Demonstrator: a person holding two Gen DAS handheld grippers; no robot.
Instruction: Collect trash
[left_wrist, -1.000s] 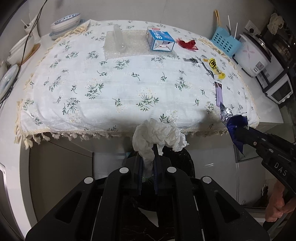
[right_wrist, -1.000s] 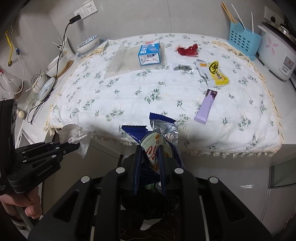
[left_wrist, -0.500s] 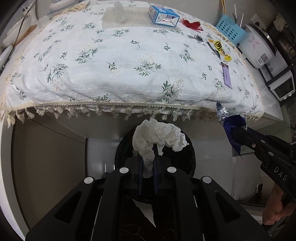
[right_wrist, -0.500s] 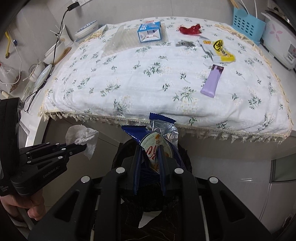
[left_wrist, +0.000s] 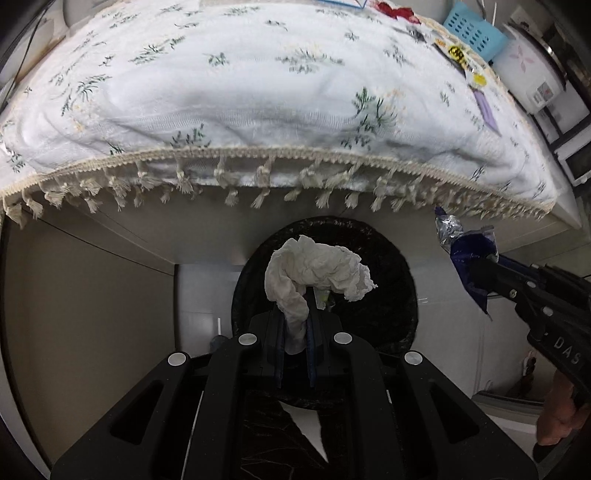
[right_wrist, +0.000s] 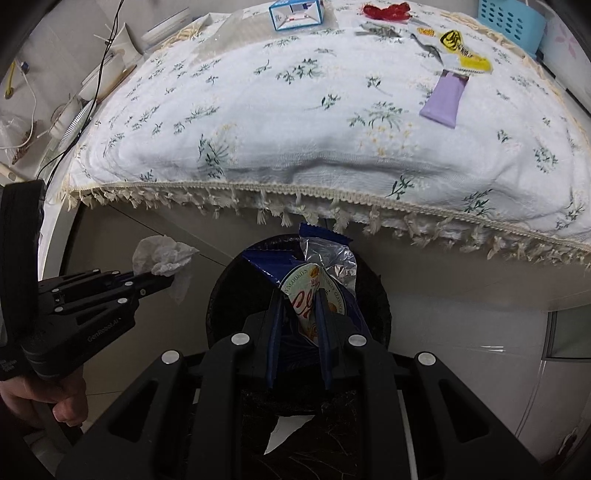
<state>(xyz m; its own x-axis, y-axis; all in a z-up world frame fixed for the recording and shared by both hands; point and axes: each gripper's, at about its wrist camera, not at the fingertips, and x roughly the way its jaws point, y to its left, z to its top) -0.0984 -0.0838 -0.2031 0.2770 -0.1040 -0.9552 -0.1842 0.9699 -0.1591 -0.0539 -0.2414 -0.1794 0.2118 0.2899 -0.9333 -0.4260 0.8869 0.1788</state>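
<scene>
My left gripper (left_wrist: 295, 314) is shut on a crumpled white tissue (left_wrist: 317, 269), which hangs above the round black bin (left_wrist: 391, 295) lined with a dark bag. My right gripper (right_wrist: 301, 295) is shut on a blue and silver cookie wrapper (right_wrist: 321, 269) over the same bin (right_wrist: 225, 295). Each gripper shows in the other's view: the left gripper (right_wrist: 162, 282) with its tissue (right_wrist: 162, 254) at the left, the right gripper (left_wrist: 476, 271) with its wrapper (left_wrist: 465, 247) at the right. Both sit below the fringed edge of the floral tablecloth (left_wrist: 258, 92).
On the cloth (right_wrist: 295, 122) lie a purple wrapper (right_wrist: 445, 98), a yellow packet (right_wrist: 461, 55), a red scrap (right_wrist: 386, 10), a blue and white carton (right_wrist: 295, 13) and a grey scrap (right_wrist: 378, 30). A blue basket (left_wrist: 474, 31) and rice cooker (left_wrist: 532, 74) stand at the right.
Both grippers have sunk from above table height to below the tablecloth's fringe, down over the black bin, each still holding its piece of trash.
</scene>
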